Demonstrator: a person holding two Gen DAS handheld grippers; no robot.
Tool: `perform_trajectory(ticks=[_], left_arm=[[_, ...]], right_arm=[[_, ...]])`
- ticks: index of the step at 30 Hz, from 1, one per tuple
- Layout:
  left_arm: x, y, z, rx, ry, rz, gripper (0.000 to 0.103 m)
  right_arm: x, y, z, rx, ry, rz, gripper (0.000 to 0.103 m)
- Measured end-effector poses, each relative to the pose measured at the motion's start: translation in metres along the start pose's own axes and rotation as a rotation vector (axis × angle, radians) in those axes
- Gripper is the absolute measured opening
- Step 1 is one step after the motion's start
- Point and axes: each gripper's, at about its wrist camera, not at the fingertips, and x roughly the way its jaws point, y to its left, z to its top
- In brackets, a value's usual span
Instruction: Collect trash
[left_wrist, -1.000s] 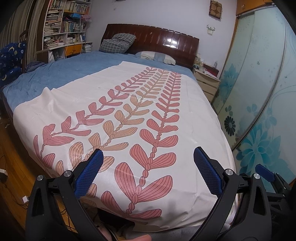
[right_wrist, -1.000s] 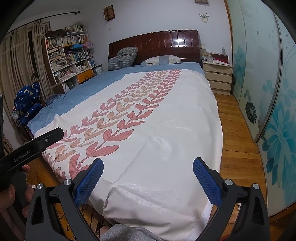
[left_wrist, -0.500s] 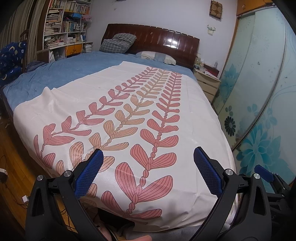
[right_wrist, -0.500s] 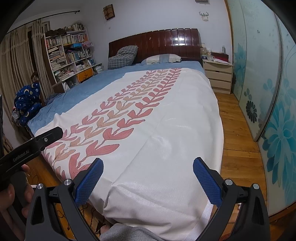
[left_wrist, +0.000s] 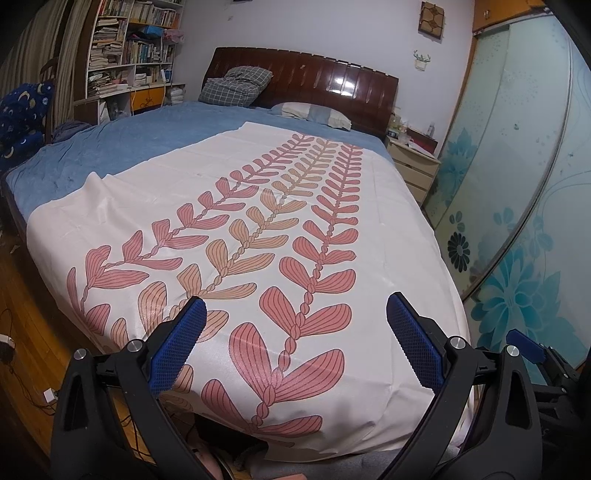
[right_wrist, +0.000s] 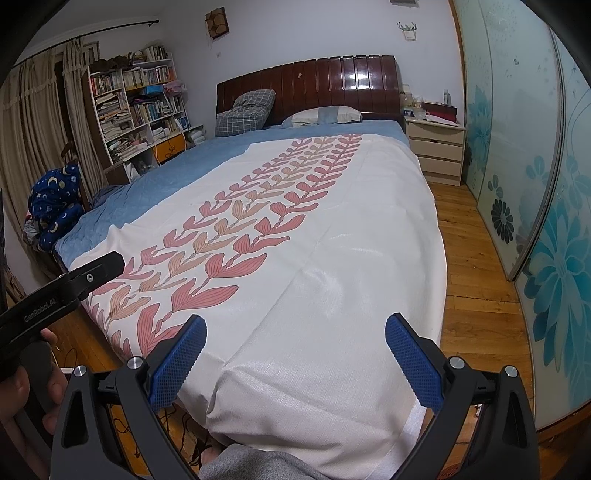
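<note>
Two wide-open claws over a big bed

The left claw (left_wrist: 295, 343) and right claw (right_wrist: 295, 347) are both spread wide and hold nothing; their blue pads (right_wrist: 177, 363) are bumpy like a grid. Under them lies a smooth, shiny cream sheet (right_wrist: 332, 266) with pink and orange leaf shapes, on a soft blue bed (right_wrist: 207, 166). The headboard (right_wrist: 332, 85) is dark, glossy wood in strips. No trash shows anywhere in either view.
</note>
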Motion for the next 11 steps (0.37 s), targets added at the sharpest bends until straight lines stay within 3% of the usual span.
perform_trajectory(ticks=[11], left_arm=[[-0.0006, 0.0002, -0.001, 0.002, 0.007, 0.013, 0.097]], right_arm=[[0.0002, 0.0003, 0.0013, -0.002, 0.002, 0.0, 0.096]])
